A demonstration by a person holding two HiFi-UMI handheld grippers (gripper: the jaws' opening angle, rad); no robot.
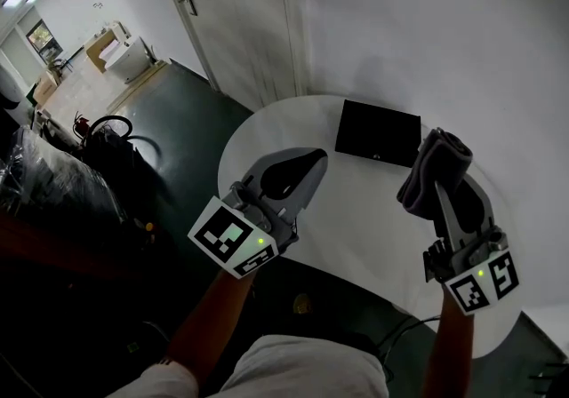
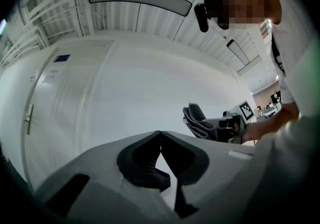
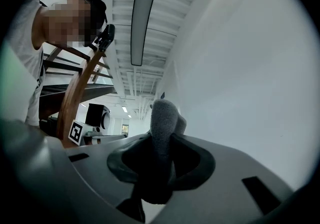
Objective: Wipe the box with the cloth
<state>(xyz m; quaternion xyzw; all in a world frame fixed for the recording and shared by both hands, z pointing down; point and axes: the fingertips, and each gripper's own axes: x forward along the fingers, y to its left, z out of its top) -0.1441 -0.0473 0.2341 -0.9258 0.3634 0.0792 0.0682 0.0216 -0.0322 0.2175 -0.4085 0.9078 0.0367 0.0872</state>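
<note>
A flat black box (image 1: 378, 132) lies on the far part of a round white table (image 1: 356, 210), close to the wall. My right gripper (image 1: 437, 176) is shut on a folded dark grey cloth (image 1: 434, 167), held above the table just right of the box; the cloth (image 3: 163, 118) sticks up between its jaws. My left gripper (image 1: 313, 159) hovers over the table's left side, left of the box, shut with nothing in it; its jaws meet tip to tip (image 2: 160, 133). From the left gripper view the cloth (image 2: 199, 122) and the other gripper show at the right.
A white wall (image 1: 427, 23) and a door (image 1: 222, 5) stand right behind the table. Dark floor (image 1: 169, 121) lies to the left, with bags and black clutter (image 1: 80, 165) on it. Cables (image 1: 400, 325) run under the table's near edge.
</note>
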